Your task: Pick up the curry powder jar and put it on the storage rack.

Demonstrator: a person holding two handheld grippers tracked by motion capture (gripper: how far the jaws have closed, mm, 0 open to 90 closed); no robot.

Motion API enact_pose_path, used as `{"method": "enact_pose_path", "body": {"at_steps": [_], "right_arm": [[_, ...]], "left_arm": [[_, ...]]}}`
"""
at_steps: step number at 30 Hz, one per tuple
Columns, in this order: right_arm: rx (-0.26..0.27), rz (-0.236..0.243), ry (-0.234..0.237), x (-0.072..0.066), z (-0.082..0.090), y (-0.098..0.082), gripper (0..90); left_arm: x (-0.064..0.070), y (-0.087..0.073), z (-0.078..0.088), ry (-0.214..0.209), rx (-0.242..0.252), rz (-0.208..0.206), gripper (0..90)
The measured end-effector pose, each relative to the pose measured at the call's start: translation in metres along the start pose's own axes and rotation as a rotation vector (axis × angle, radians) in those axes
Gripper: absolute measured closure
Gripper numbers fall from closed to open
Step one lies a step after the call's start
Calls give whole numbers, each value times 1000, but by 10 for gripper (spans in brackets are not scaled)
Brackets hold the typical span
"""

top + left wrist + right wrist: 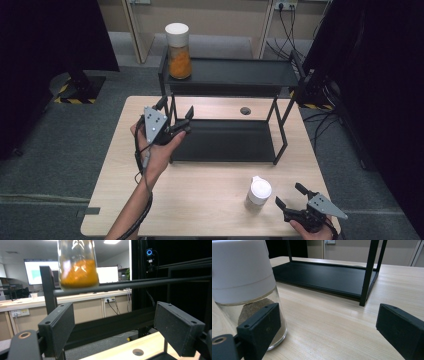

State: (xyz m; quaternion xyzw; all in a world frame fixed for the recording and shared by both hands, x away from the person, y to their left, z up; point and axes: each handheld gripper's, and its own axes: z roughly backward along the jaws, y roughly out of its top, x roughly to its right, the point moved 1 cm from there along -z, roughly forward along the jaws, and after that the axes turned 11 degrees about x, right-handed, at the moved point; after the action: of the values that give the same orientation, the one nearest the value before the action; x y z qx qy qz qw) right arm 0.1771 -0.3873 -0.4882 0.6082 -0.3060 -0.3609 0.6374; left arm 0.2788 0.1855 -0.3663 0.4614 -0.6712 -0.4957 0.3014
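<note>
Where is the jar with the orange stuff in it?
In the high view, the orange-filled jar stands upright on the left end of the black rack's top shelf, up behind the left gripper; the left gripper view shows it above the shelf's front rail.

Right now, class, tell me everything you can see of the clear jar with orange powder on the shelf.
The clear glass jar with a white cylindrical lid stands upright at the left end of the black metal rack's top shelf. Orange powder fills roughly its lower half. Only the shelf touches it. The left tool hangs below it with its jaws open and empty. In the left gripper view its glass bottom sits behind the shelf rail.
</note>
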Motion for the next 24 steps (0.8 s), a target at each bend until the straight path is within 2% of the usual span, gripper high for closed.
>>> {"method": "enact_pose_path", "body": {"at_steps": [9,24], "right_arm": [[-1,2,0,0,0,0,62],[-2,4,-2,-1,0,0,62]], "left_arm": [[9,-22,23,-10,-21,21,163],[14,-44,48,-11,-58,36,163]]}}
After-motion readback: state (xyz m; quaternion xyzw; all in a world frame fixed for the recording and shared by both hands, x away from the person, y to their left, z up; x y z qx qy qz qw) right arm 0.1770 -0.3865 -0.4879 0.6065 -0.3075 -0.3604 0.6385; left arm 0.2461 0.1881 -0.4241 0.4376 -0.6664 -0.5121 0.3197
